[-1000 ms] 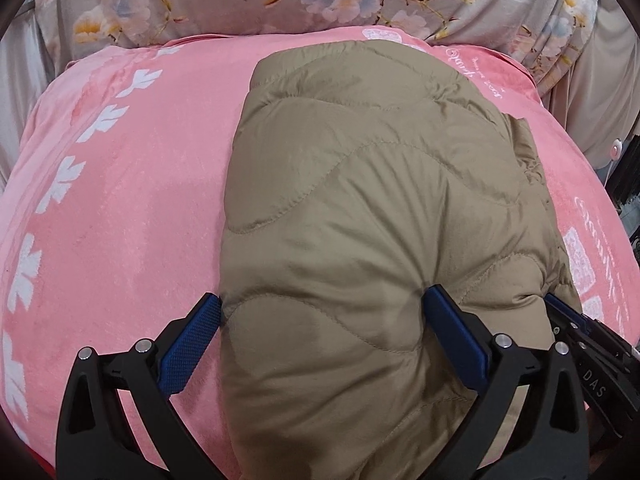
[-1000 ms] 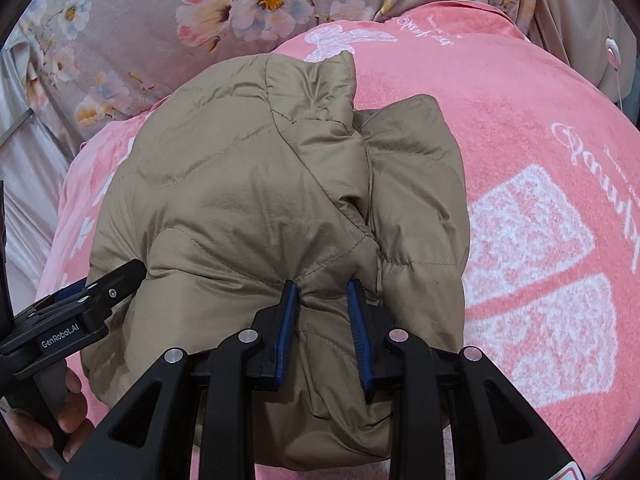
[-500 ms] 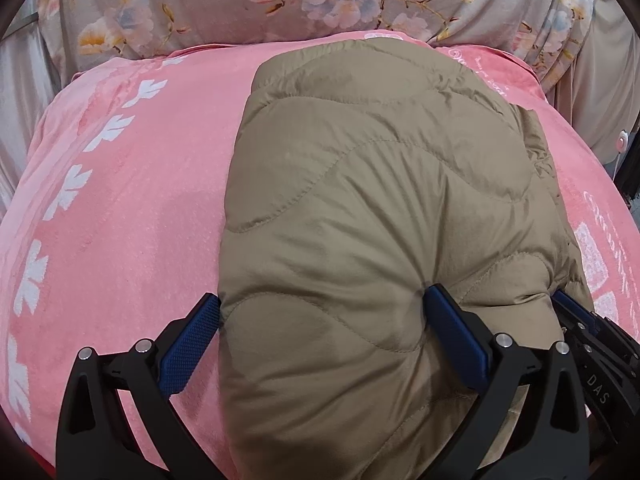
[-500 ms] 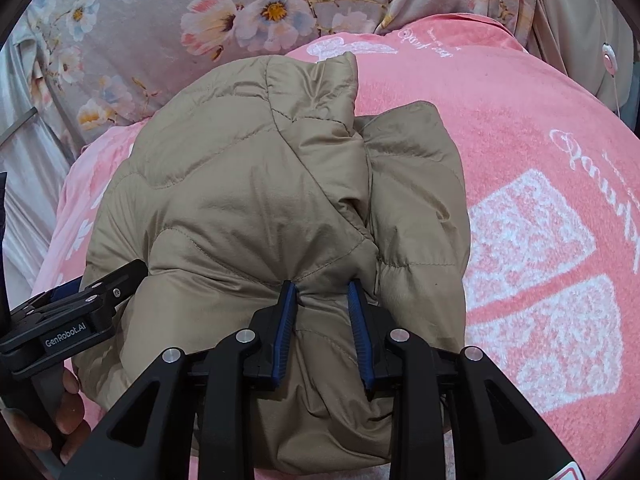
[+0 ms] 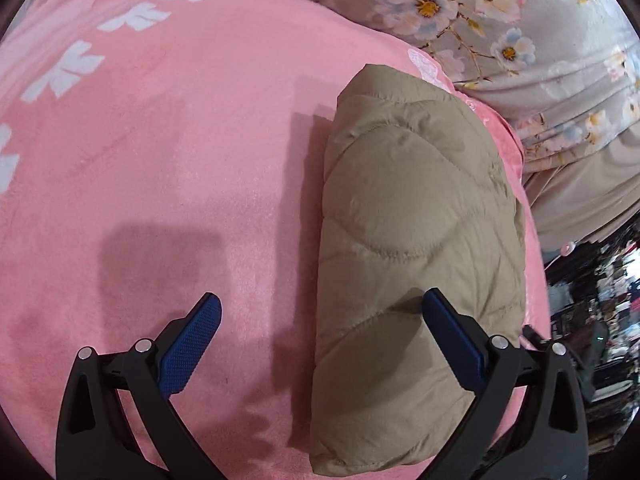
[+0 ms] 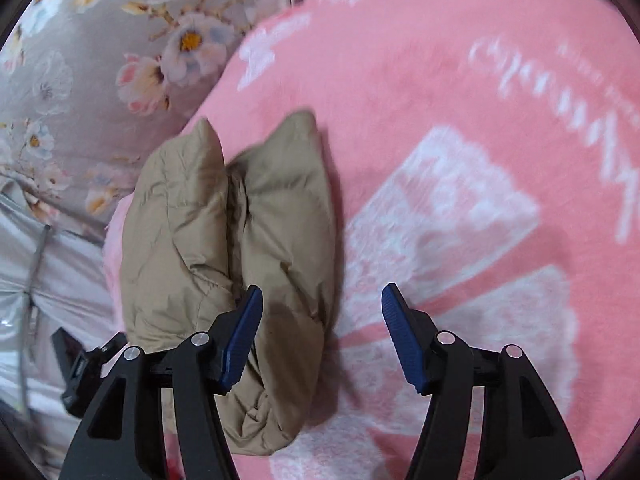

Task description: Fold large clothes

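A tan quilted puffer jacket (image 5: 416, 248) lies folded into a thick bundle on the pink blanket (image 5: 160, 152). My left gripper (image 5: 320, 312) is open and holds nothing; its right finger pad (image 5: 448, 336) is over the bundle and its left pad is over bare blanket. In the right wrist view the jacket (image 6: 240, 240) lies left of centre, with two puffy folds side by side. My right gripper (image 6: 322, 312) is open and empty; its left pad (image 6: 244, 332) is over the jacket's near end.
A grey floral sheet (image 5: 520, 40) lies beyond the blanket's far edge; it also shows in the right wrist view (image 6: 80, 60). The pink blanket (image 6: 480, 160) carries white print. The left gripper's body (image 6: 80, 364) shows at the lower left. Dark clutter (image 5: 600, 300) sits off the bed.
My right gripper has let go of the jacket and opened. Both grippers have drawn apart: the left swung left of the bundle, the right swung right. The bundle lies on the blanket.
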`<state>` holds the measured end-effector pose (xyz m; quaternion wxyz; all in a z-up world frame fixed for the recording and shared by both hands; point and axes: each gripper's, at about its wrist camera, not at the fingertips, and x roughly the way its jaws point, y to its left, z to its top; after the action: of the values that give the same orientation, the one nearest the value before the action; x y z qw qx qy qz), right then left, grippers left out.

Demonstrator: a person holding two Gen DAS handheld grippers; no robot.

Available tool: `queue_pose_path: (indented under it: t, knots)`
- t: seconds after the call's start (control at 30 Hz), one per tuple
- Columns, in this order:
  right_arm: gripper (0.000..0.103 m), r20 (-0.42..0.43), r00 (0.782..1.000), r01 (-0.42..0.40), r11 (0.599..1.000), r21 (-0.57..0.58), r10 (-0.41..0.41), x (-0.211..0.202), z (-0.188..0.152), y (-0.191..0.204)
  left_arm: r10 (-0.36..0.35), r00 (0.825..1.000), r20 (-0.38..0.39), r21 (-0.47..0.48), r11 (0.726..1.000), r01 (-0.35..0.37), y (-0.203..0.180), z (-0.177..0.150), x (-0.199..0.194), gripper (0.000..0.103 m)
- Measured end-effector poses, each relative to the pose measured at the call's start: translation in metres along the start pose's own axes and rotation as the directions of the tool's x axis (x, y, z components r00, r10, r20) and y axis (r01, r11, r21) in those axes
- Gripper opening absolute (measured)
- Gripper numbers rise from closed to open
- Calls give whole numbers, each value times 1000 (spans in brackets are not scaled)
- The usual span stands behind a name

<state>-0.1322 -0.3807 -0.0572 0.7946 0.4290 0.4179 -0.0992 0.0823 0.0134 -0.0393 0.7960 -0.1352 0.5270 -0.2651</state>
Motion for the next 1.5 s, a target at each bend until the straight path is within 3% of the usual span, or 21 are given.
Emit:
queue_pose_path:
  t: [0.1,0.33,0.43,0.6,0.63,0.67,0.73,0.83,1.0,1.1,1.27,1.5]
  knots:
    - [62,-98,992,-75,997,35,79,25,4,1,-48,998,-38,32,998,49,-8,3,8,98]
    - [62,-209,970,-128,992,-19,121,56,6,38,-122,985,-121,98,986,134,-30,10,33,98]
    - [63,-266,943,-204,979,9,199,73,5,47,-129,983,-134,133,980,147,-38,12,38,98]
    - [64,-264,933,-250,968,6,243,89,5,58,-126,986,-113,148,979,142,-40,16,44,98]
    - [62,-260,933,-258,966,3,250,88,3,56,-124,987,-105,156,978,140,-41,15,44,98]
    - [53,-256,932,-265,964,-4,256,89,2,59,-122,988,-93,174,975,136,-44,14,44,98]
    - [37,-262,911,-327,945,6,317,92,-4,62,-121,991,-64,208,969,132,-47,13,42,98]
    - [23,-235,919,-335,941,-42,317,94,-4,74,-107,994,-16,271,957,108,-53,14,33,93]
    - [18,-141,934,-343,934,-100,328,80,-2,96,-116,992,50,335,938,92,-61,21,11,77]
    - [17,-83,942,-333,929,-162,324,72,3,117,-126,987,95,369,926,83,-67,25,-4,73]
    - [17,9,943,-316,902,-294,334,49,17,158,-145,972,184,425,904,54,-78,41,-33,71]
    - [17,79,926,-307,859,-411,369,39,41,213,-156,938,309,468,884,-7,-92,71,-67,68]
